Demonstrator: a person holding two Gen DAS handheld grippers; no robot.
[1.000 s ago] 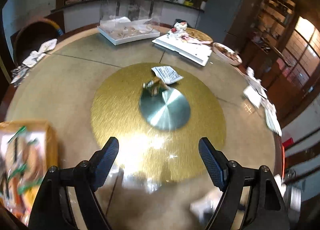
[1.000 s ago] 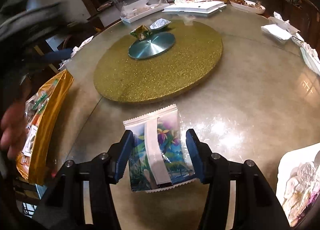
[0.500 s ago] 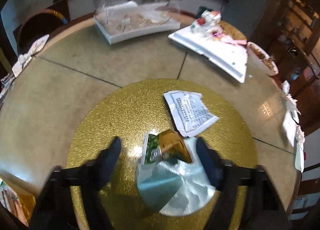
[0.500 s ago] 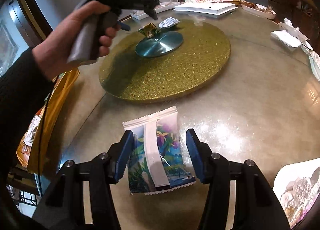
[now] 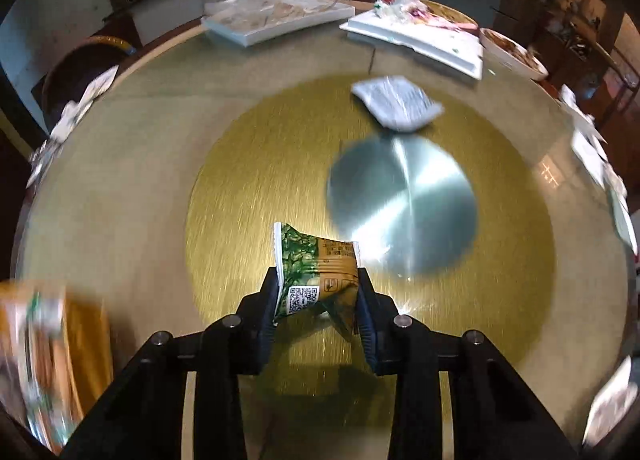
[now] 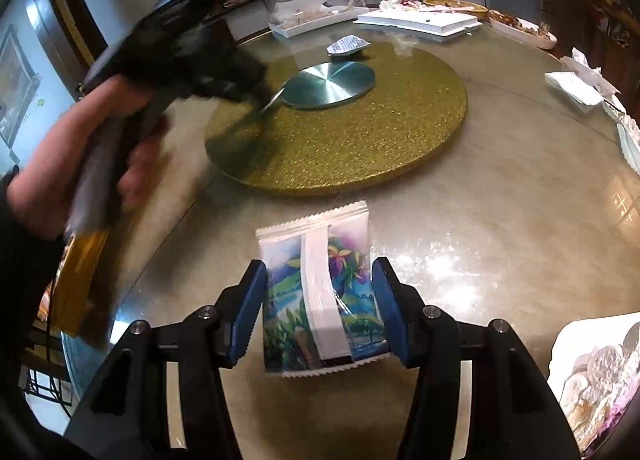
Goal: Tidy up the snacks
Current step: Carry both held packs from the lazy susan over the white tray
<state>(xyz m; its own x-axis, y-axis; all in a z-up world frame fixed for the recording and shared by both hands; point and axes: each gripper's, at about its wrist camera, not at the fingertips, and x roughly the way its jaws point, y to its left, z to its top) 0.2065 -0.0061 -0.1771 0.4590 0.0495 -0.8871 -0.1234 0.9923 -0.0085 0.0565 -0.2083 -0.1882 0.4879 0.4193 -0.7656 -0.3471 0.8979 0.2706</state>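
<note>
Left wrist view, change: half a second ago my left gripper (image 5: 318, 292) was spread over the green-and-gold snack packet (image 5: 316, 270) lying at the edge of the silver hub (image 5: 402, 206). Now it is pinching that packet, which has come off the hub and sits at 6 o'clock over the gold turntable (image 5: 248, 164).
Left wrist view, meaning: I judge the pick complete; transport to a collection spot is the next step.
Left wrist view, remaining: the white printed packet (image 5: 398, 106) lies at 12 o'clock from the hub, on the turntable.
Left wrist view, exclusive: the contact itself. Both pads touch the packet sides; its QR label faces the camera.

Right wrist view, change: none. My right gripper (image 6: 320, 308) brackets the floral snack packet (image 6: 322, 296) as before, at 6 o'clock on the table (image 6: 500, 196).
Right wrist view, grip: pads lie against the packet edges; I cannot tell whether they squeeze it.
Right wrist view, exclusive: my left hand (image 6: 76, 164) on its handle at 9 o'clock, blurred, retreating from the turntable; the green packet is hidden here.
</note>
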